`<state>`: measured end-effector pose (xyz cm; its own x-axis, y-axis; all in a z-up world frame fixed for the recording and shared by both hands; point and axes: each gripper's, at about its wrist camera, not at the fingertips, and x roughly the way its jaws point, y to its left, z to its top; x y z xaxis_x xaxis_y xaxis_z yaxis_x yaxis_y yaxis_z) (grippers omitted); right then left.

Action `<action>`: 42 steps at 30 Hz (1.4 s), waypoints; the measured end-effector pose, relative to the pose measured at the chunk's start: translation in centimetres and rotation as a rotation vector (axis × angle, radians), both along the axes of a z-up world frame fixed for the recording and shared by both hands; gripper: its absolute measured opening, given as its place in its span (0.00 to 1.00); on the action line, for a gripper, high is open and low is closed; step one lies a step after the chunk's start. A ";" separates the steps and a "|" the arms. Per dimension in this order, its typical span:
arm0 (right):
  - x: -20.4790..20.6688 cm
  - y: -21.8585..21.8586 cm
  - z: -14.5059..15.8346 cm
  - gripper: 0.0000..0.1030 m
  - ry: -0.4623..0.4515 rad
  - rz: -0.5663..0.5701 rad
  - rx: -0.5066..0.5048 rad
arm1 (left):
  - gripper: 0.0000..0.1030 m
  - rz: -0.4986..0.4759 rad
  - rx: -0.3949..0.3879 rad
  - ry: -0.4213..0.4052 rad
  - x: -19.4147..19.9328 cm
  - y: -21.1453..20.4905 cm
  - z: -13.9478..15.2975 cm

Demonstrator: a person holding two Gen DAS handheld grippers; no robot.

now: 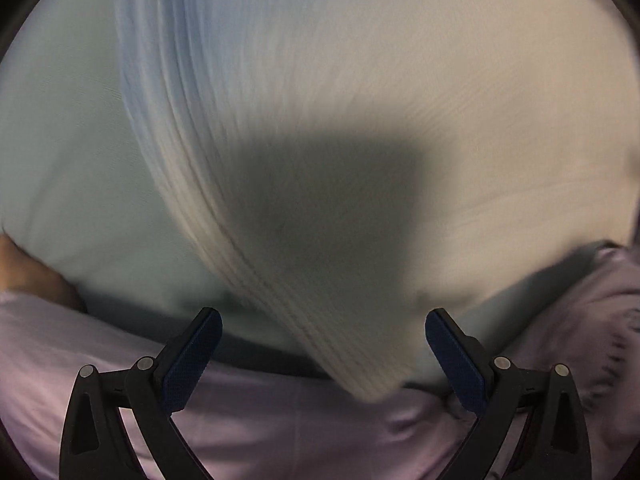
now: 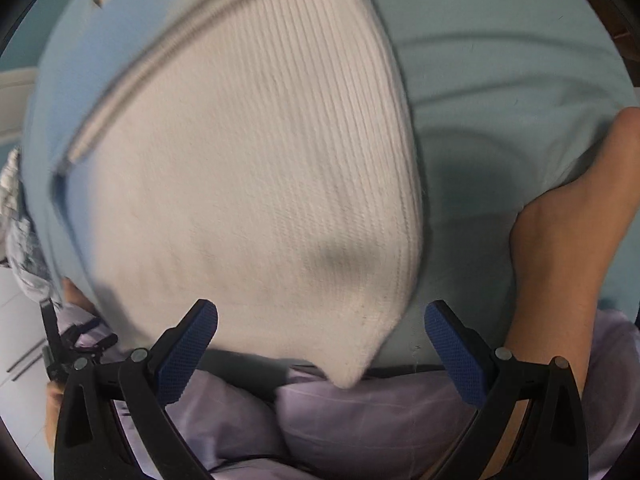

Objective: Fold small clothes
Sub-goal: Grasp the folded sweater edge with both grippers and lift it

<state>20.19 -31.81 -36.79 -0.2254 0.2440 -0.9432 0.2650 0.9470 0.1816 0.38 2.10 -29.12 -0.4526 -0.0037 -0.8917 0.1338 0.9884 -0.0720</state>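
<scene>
Knitwear [image 2: 248, 168] filling both views: ribbed cream panel, pale blue trim, zip [image 2: 132, 84] running diagonally across upper left in right wrist view. Spread on a pale green sheet [image 2: 500, 64], pointed corner hanging toward the lilac cloth [image 2: 360, 420] at the near edge. Blurred in left wrist view, ribs [image 1: 248, 208] streaking down to a tip between the fingers, dark shadow across the middle.

Left tongs [image 1: 323, 342] wide open, blue pads well apart, gripping nothing; garment tip just ahead, between the pads, touching neither as far as visible. Right tongs [image 2: 321, 340] likewise spread wide, empty; knit corner ending between its pads, clear of both.

Bare forearm [image 2: 560, 264] lying at right in right wrist view, across sheet and lilac cloth, beside the right finger. Bit of skin [image 1: 32, 272] at left edge in left wrist view. Patterned grey-white fabric [image 2: 20, 232] at far left, past the blue trim; too blurred to identify.
</scene>
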 end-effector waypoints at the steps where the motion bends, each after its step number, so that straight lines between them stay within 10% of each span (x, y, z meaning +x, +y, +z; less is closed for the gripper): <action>1: 0.0 0.2 -0.4 0.98 0.018 0.020 -0.017 | 1.00 0.016 0.006 0.041 -0.4 0.2 -1.1; 14: -2.9 0.7 -8.3 0.98 0.380 0.118 0.018 | 0.78 0.228 -0.111 -0.031 1.6 1.9 -0.4; 19: -2.8 1.6 -9.9 0.94 0.416 0.190 -0.023 | 0.38 0.212 -0.070 -0.068 2.8 3.9 0.6; 20: -2.5 1.9 -9.5 0.85 0.393 0.200 -0.026 | 0.33 0.216 -0.068 -0.072 2.9 4.5 0.9; 22: -1.8 2.3 -8.2 0.19 0.323 0.174 0.025 | 0.13 0.240 -0.084 -0.089 3.3 5.7 1.8; 23: -1.4 2.5 -7.3 0.12 0.292 0.181 0.024 | 0.12 0.247 -0.107 -0.101 4.3 6.6 2.7; 28: 0.7 2.4 -1.0 0.05 0.060 0.190 0.071 | 0.09 0.292 -0.230 -0.218 6.2 8.2 8.2; 32: 2.3 -2.0 11.4 0.04 -0.419 0.061 0.315 | 0.08 0.366 -0.355 -0.397 9.0 9.9 15.3; 35: 0.4 -4.8 16.7 0.04 -0.608 -0.038 0.391 | 0.08 0.458 -0.487 -0.517 10.0 12.7 20.9; 42: -5.7 -6.4 23.2 0.03 -0.914 -0.079 0.474 | 0.07 0.511 -0.637 -0.713 6.8 13.3 27.1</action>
<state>14.48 -38.24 -13.58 0.5623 0.6180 -0.5495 -0.1032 0.7117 0.6949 7.22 15.37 -1.98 0.3552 -0.6007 -0.7162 -0.0686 0.7474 -0.6609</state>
